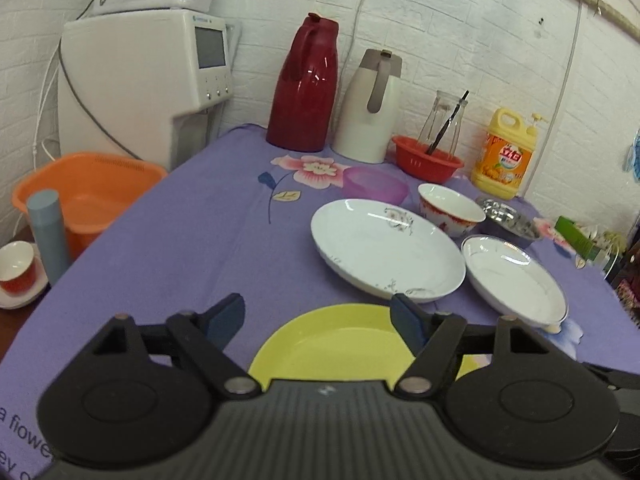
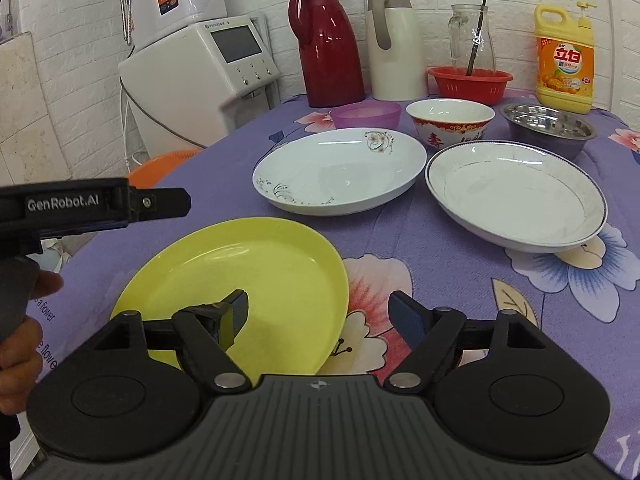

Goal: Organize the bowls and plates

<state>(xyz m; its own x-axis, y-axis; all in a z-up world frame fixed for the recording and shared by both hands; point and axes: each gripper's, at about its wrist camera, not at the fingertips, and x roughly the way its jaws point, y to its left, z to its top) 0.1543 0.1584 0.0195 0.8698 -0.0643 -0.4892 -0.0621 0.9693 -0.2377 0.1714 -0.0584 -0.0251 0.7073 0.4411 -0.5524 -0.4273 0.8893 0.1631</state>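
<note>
A yellow plate (image 2: 240,280) lies on the purple cloth nearest me; it also shows in the left wrist view (image 1: 332,344). Beyond it are a white flowered plate (image 2: 340,170) (image 1: 386,250) and a white rimmed plate (image 2: 516,194) (image 1: 516,276). Behind them stand a purple bowl (image 2: 366,115) (image 1: 374,184), a red-and-white bowl (image 2: 450,122) (image 1: 450,208) and a steel bowl (image 2: 548,126) (image 1: 510,220). My left gripper (image 1: 320,318) is open and empty above the yellow plate's near edge. My right gripper (image 2: 320,314) is open and empty over the yellow plate's right rim.
At the back stand a red thermos (image 2: 326,44), a cream jug (image 2: 396,44), a red basket (image 2: 470,84) with a glass jar, and a yellow detergent bottle (image 2: 564,60). A white appliance (image 2: 200,76) and an orange basin (image 1: 88,196) are left of the table.
</note>
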